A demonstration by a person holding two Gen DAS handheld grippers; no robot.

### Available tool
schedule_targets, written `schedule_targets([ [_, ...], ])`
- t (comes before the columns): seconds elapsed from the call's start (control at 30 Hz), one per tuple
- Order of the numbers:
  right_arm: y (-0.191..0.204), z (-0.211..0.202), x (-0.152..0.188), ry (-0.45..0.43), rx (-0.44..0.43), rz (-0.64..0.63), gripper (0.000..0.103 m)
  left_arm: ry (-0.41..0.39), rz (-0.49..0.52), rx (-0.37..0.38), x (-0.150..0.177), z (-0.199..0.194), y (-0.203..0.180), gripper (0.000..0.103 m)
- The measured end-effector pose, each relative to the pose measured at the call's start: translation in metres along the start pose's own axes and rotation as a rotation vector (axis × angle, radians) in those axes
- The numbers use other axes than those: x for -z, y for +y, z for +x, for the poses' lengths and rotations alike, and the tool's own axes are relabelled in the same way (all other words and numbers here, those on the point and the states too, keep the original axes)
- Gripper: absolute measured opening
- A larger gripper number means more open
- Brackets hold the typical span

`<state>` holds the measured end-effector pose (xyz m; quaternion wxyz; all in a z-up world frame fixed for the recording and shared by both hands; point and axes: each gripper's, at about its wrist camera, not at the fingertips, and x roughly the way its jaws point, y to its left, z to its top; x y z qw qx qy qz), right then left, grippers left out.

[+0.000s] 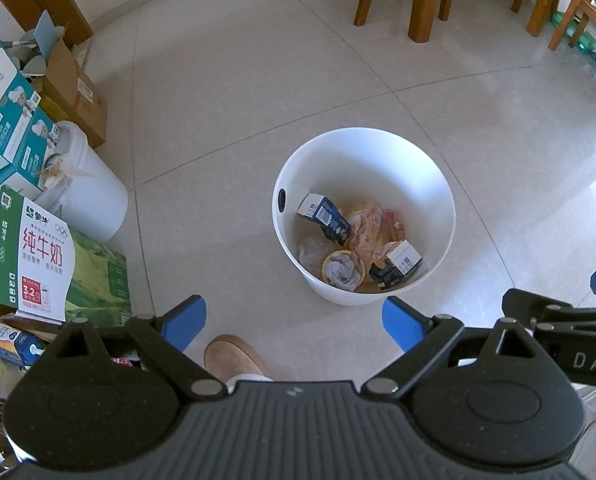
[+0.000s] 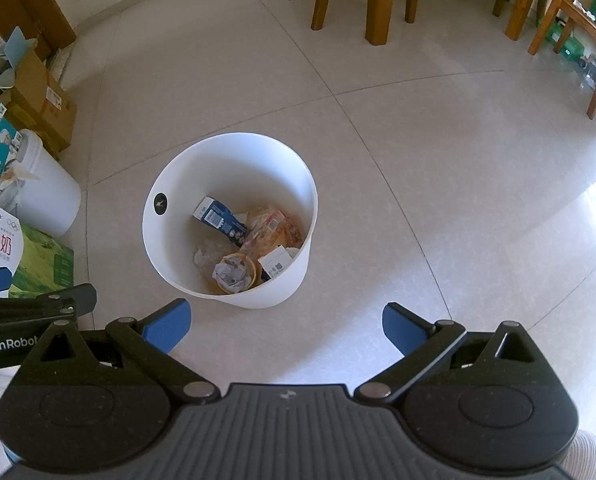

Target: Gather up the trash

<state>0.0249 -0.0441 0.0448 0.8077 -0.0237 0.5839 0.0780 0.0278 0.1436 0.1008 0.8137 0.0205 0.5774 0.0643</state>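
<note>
A white round bin (image 1: 362,148) (image 2: 233,152) stands on the tiled floor. Inside lie dark blue cartons (image 1: 325,217) (image 2: 217,214), an orange snack wrapper (image 1: 372,228) (image 2: 271,228), a paper cup stuffed with crumpled tissue (image 1: 342,271) (image 2: 233,272) and a clear plastic bag (image 1: 312,252). My left gripper (image 1: 295,326) hovers open above the floor just in front of the bin, with nothing between its blue fingers. Beside it my right gripper (image 2: 285,326) is also open and holds nothing, the bin ahead to its left.
Cardboard boxes, a green milk carton case (image 1: 57,272) and a white lidded bucket (image 1: 93,196) crowd the left side. Wooden table and chair legs (image 1: 422,0) stand at the back. A person's tan boot (image 1: 233,354) is on the floor under my left gripper.
</note>
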Motion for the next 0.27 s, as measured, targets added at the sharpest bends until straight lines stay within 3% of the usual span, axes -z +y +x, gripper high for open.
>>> schedule_targets([
  [0.27, 0.0005, 0.0, -0.0007, -0.001, 0.0, 0.006, 0.103, 0.002, 0.003, 0.001, 0.001, 0.0003, 0.0009, 0.095],
])
